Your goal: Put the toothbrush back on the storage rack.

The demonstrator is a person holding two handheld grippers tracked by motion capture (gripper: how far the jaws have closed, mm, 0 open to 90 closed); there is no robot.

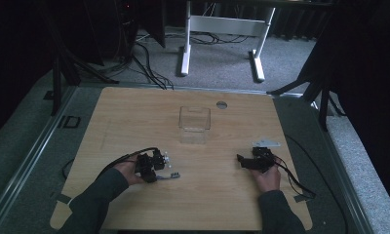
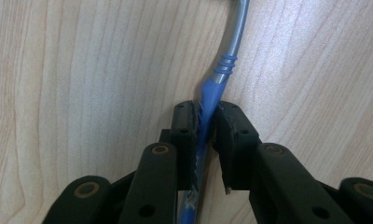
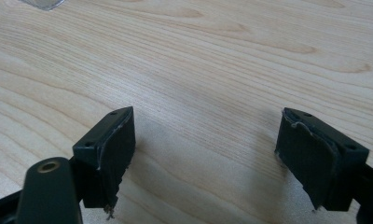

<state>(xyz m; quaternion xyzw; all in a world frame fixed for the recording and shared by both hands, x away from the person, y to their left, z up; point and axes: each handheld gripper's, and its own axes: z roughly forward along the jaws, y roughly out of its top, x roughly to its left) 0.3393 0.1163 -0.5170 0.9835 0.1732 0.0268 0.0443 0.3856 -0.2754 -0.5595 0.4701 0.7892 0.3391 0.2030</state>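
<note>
The toothbrush [image 2: 211, 93] is the thing we work with. It is blue and silver. It lies flat on the wooden table [image 1: 134, 112], near our side and a bit to the left. In the left gripper view we see its blue handle running between the two black jaws, and the silver part bends away past them, with three little blue rings where the colours meet. In the high view we see a small piece of the toothbrush [image 1: 173, 175] sticking out to the right of our left hand.

Our left gripper [image 2: 205, 133] has its jaws nearly together, with the blue handle squeezed between the pads. The pads press on both sides of it. The gripper points down at the table, right over the brush.

Our right gripper [image 1: 240, 159] rests on the right side of the table, well apart from the toothbrush. In the right gripper view its jaws stand wide apart, with only bare wood between them. It holds nothing.

Farther back, near the middle of the table, stands a clear box [image 1: 194, 123]. A small round grey cap [image 1: 222, 104] sits in the table behind it.
</note>
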